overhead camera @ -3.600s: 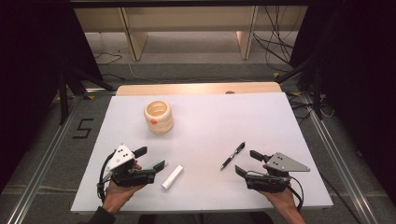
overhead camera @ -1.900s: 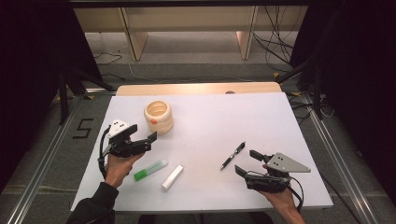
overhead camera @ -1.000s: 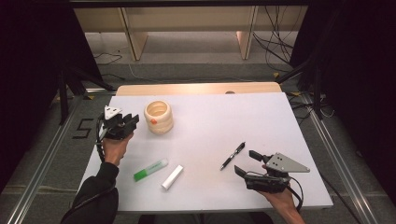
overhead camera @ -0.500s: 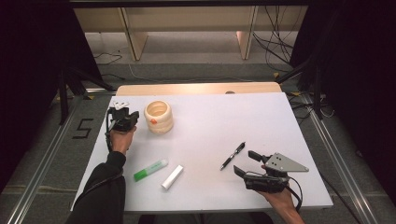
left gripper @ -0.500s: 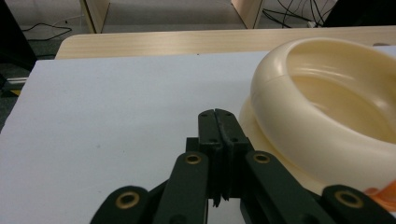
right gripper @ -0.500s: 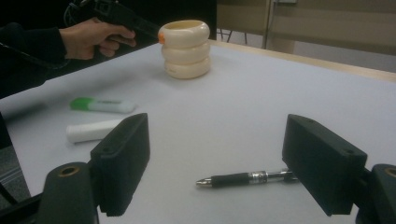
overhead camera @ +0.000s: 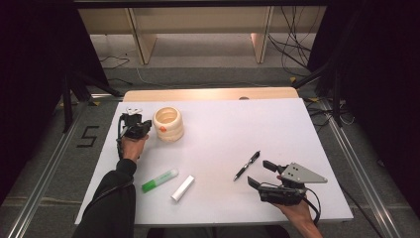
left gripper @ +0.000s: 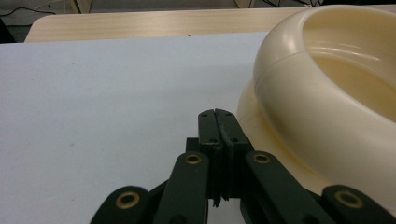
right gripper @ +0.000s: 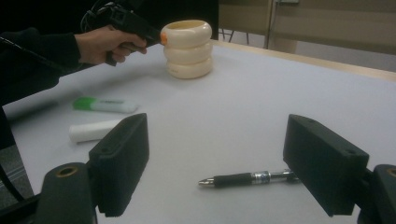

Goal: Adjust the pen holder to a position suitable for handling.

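Pressing your left gripper [overhead camera: 144, 126] jaws together beside the ringed cream pot [overhead camera: 168, 123] looks set for nudging; right gripper [overhead camera: 262, 174] jaws apart over the pen [overhead camera: 247, 165].

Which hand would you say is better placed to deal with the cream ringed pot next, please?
Left. The left gripper, jaws shut and empty, sits right beside the cream ringed pot. The right gripper rests open at the near right edge, close to the black pen and far from the pot.

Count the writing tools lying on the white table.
2. A green highlighter lies at the front left, beside a white cylinder that could be its cap or chalk. A black pen lies just ahead of the right gripper.
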### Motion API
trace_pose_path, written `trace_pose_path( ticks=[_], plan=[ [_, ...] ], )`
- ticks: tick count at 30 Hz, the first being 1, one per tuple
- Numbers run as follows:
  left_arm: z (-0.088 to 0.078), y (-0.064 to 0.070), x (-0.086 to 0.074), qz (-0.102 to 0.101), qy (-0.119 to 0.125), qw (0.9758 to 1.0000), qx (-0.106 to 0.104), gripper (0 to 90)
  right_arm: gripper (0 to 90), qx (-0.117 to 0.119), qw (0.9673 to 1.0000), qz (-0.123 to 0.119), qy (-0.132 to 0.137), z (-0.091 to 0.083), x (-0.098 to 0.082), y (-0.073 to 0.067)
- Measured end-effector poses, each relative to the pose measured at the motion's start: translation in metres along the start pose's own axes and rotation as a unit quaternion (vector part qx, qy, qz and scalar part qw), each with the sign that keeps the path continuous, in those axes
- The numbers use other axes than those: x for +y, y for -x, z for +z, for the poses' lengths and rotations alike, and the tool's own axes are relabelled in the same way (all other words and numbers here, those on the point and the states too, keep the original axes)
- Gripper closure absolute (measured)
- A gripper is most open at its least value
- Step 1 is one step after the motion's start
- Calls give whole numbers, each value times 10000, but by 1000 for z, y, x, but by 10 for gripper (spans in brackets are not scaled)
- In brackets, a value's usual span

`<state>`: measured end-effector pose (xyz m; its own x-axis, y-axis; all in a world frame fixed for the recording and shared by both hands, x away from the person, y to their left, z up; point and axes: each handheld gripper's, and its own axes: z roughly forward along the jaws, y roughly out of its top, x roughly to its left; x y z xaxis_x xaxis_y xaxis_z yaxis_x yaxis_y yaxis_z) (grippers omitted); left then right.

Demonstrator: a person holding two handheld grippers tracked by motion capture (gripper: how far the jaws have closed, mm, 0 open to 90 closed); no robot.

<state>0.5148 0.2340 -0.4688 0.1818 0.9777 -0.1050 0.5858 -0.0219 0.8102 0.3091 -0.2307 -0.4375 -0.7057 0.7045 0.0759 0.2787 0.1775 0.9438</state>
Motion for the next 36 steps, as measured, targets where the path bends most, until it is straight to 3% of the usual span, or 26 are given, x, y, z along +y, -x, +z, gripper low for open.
trace_pose_path(
  ticks=[13,20,26,36],
  plan=[
    [3,4,0,-18,-34,9999,-145,891,221,13,10000,-6,-18,0,0,0],
    [5,10,1,95,-43,9997,-214,891,221,22,10000,-15,-35,1,0,-1],
    [8,30,3,358,-57,9988,-343,891,223,43,10000,-30,-51,2,-1,-1],
    [11,54,4,587,-60,9967,-549,891,225,35,10000,-32,-74,2,-1,-1]
  ],
)
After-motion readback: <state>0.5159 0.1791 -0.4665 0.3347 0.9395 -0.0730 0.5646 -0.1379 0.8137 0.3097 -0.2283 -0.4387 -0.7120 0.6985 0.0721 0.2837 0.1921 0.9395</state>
